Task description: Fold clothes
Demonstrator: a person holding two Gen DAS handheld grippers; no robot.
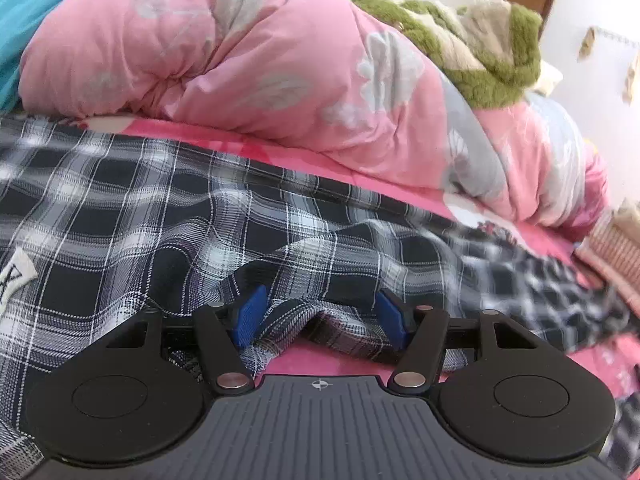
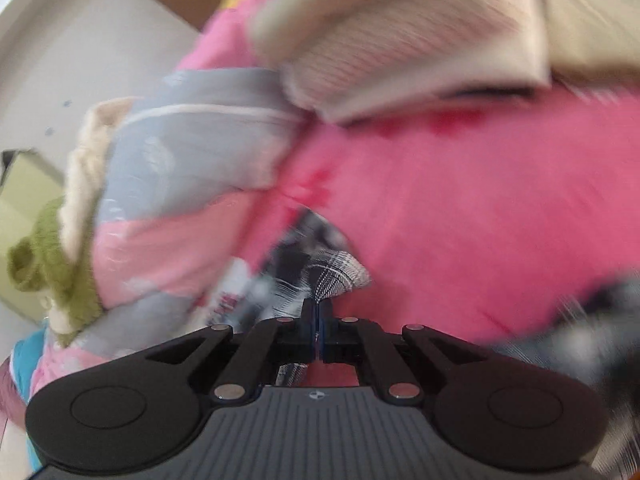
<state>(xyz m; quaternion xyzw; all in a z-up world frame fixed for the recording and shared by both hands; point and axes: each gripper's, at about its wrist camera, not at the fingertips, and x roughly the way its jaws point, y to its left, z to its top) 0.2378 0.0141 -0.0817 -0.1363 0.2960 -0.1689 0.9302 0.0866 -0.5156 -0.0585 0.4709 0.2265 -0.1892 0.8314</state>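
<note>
A black-and-white plaid shirt (image 1: pixel 168 216) lies spread on the pink bedsheet (image 1: pixel 332 360). In the left wrist view my left gripper (image 1: pixel 319 314) stands open at the shirt's near edge. A raised fold of the plaid cloth sits between its blue pads (image 1: pixel 250 314) without being pressed, and cloth covers the fingertips. In the blurred right wrist view my right gripper (image 2: pixel 317 308) is shut, with an edge of the plaid shirt (image 2: pixel 320 268) pinched at its tips above the pink bedsheet (image 2: pixel 460 208).
A pink and grey flowered quilt (image 1: pixel 280 64) is heaped along the bed's far side, with a green and cream blanket (image 1: pixel 472 48) on top. A cream ribbed garment (image 2: pixel 400 40) lies at the bed's right. A blue cloth (image 1: pixel 24 12) is at far left.
</note>
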